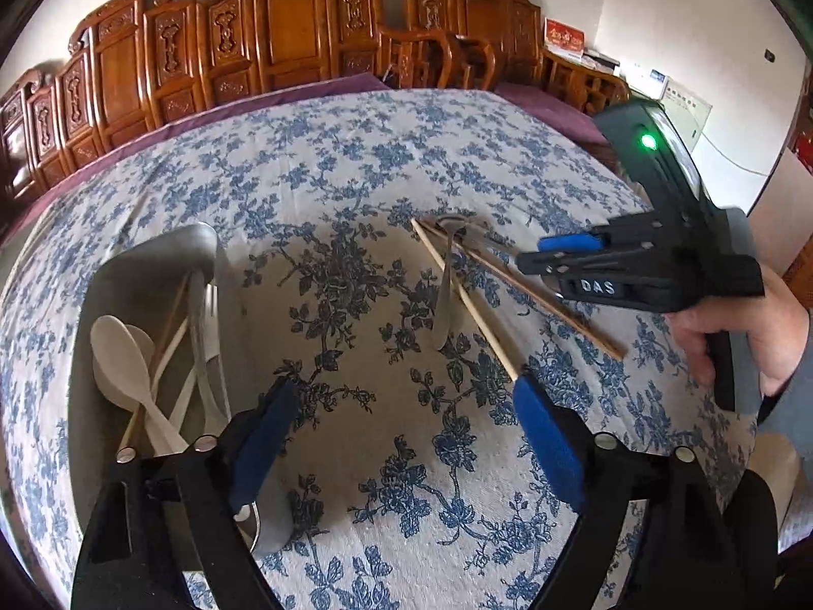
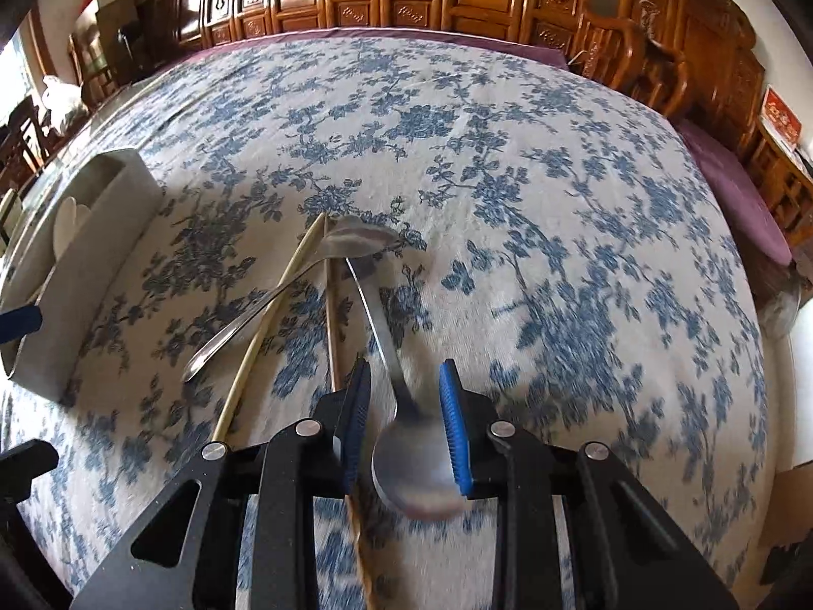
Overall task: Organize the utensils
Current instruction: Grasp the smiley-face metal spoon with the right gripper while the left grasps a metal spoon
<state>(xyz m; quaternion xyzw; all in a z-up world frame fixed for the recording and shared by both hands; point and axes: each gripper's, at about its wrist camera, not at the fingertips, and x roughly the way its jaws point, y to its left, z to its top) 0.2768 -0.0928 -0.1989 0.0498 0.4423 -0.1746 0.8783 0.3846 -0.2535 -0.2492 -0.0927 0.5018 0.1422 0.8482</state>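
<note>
Left wrist view, left to right: grey tray (image 1: 152,274) at 9 o'clock on the floral-cloth surface (image 1: 355,162), holding white plastic spoons (image 1: 124,356), a chopstick and metal handles. Left tool (image 1: 406,437) spread wide, nothing between its blue pads, hovering over bare cloth just right of the tray. Past it at 1 o'clock: a metal spoon (image 1: 447,295) crossed with two chopsticks (image 1: 472,305) lying on the cloth. Right tool (image 1: 569,249) at 3 o'clock, held by a hand (image 1: 737,335), tips down at the pile.

Right wrist view, left to right: tray (image 2: 101,234) at 9 o'clock, well apart from the pile. One spoon (image 2: 264,305) lies across the pale chopstick (image 2: 264,335), bowl at 12 o'clock; the darker chopstick (image 2: 333,315) runs beside it toward the left pad. A second spoon (image 2: 414,457) sits between the pads of the right tool (image 2: 406,417), bowl toward the camera, handle pointing to 12 o'clock, motion-blurred. It touches the right pad; a gap shows at the left pad, so the tool is part-spread, not pinching yet.
</note>
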